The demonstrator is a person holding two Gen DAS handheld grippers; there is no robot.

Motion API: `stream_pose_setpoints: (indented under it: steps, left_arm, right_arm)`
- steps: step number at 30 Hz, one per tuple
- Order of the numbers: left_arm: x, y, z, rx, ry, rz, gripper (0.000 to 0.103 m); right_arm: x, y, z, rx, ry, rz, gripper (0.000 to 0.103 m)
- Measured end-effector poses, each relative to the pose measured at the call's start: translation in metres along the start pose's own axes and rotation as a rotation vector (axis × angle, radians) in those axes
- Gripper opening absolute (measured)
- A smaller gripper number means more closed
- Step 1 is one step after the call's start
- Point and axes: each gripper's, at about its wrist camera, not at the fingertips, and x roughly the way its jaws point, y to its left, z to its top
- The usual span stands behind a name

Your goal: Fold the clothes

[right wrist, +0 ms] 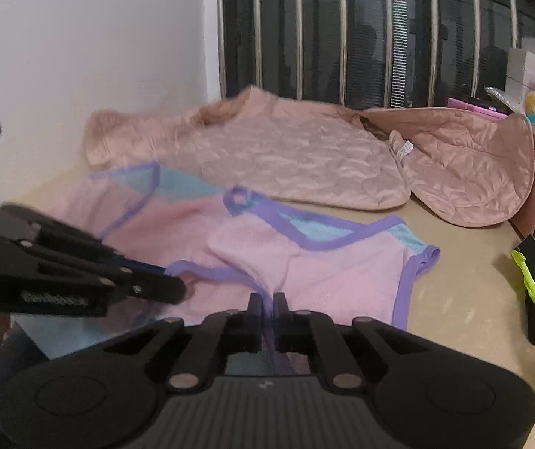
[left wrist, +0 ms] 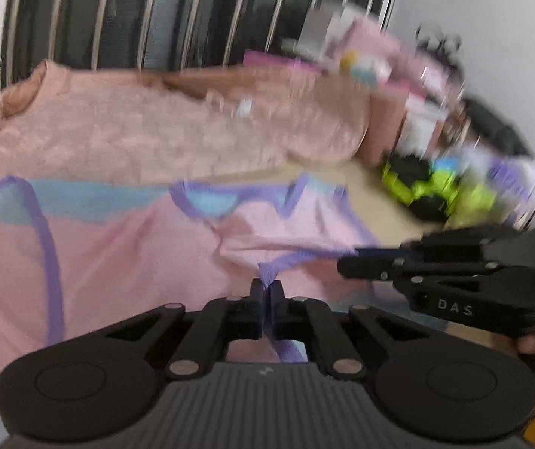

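Both clamped: my left gripper [left wrist: 266, 292] and right gripper [right wrist: 266, 301] each pinch the pink garment's [right wrist: 305, 262] purple hem.

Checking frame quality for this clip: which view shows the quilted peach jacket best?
The right wrist view: the quilted peach jacket is sharp and whole, its flap open. The left wrist view shows it motion-blurred, its left side cut off.

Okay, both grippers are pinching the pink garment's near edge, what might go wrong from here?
1. The left gripper and right gripper pinch only thin purple trim; it may slip free when lifted.
2. The pink garment lies close to the quilted peach jacket; folding forward may land on it or drag it.
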Motion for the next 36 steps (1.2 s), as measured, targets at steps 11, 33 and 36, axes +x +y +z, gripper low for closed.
stream_pose_setpoints:
  steps: [11,33,36]
  left_arm:
    - [-0.017,0.014,-0.006,0.011,0.034,-0.044,0.047]
    - [0.063,0.22,0.069,-0.581,-0.006,0.102,0.003]
    - [0.054,0.227,0.065,-0.611,-0.084,0.11,0.003]
  right_arm:
    - [-0.017,0.001,-0.01,-0.069,0.068,0.032,0.034]
    - [0.149,-0.02,0.091,0.365,0.13,0.143,0.002]
    - [0.136,-0.032,0.086,0.404,0.067,0.144,0.002]
